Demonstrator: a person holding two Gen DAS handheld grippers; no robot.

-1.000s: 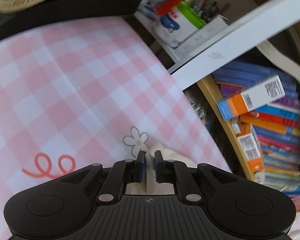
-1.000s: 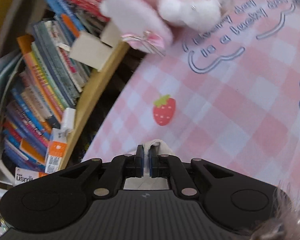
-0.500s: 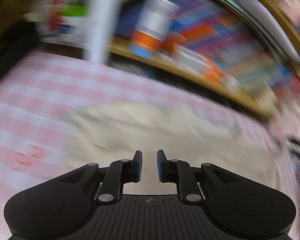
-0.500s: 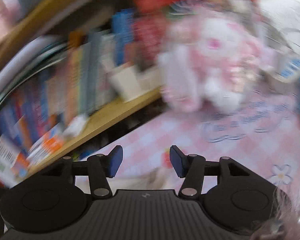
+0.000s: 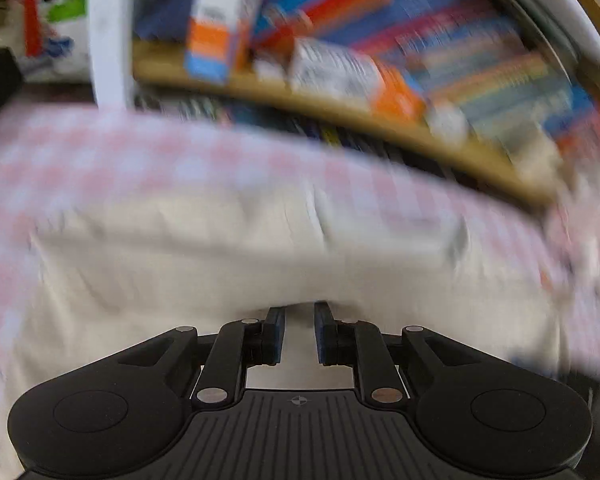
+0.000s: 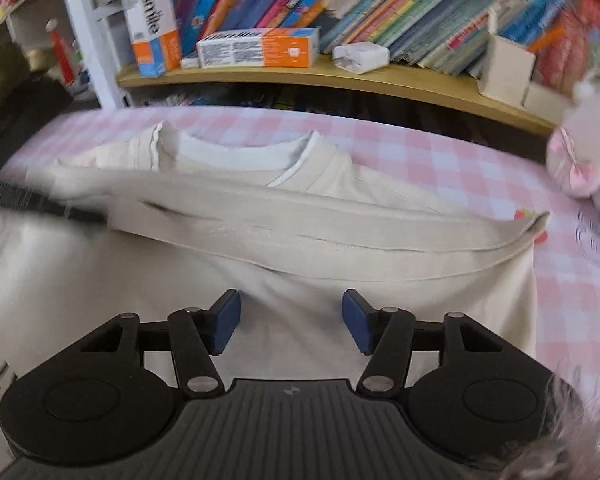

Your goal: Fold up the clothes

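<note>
A cream T-shirt [image 6: 300, 232] lies on the pink checked cloth [image 6: 420, 148], its lower part folded up over the chest and its white-lined collar [image 6: 236, 152] towards the shelf. My right gripper [image 6: 291, 320] hovers over the near part of the shirt, open wide, with nothing between its blue pads [image 6: 226, 322]. The left wrist view is blurred by motion. There my left gripper [image 5: 299, 320] is over the same cream shirt [image 5: 220, 260], its fingers a narrow gap apart and holding nothing.
A wooden bookshelf [image 6: 340, 78] with books and orange-and-white boxes [image 6: 260, 48] runs along the far edge of the bed. A pink plush toy [image 6: 584, 148] sits at the right. A dark blurred bar [image 6: 40, 202] crosses the shirt at the left. A white post [image 5: 108, 36] stands at back left.
Both grippers were shut on a cream edge of the shirt; they have let go and drawn back. The right one has opened wide, the left only slightly. The shirt now lies folded over.
</note>
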